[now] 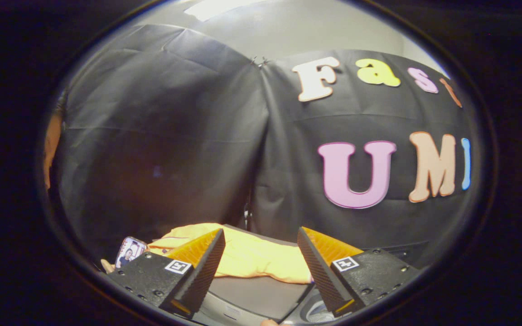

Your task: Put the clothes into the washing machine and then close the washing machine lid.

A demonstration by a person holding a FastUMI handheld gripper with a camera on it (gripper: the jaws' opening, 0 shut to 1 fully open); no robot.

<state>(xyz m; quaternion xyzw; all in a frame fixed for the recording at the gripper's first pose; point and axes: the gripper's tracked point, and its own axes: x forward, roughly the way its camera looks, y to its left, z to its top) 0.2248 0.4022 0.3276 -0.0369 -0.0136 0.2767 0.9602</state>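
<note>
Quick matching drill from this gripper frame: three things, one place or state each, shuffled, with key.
Things:
1. crumpled yellow cloth garment
2. gripper
3. small phone with a picture on its screen

Places or states:
A. fingers open and apart, holding nothing
B. propped beside the cloth, beyond the left finger
C. lying on the flat grey surface, ahead of and between the fingers

Pairs: 1-C, 2-A, 3-B
</note>
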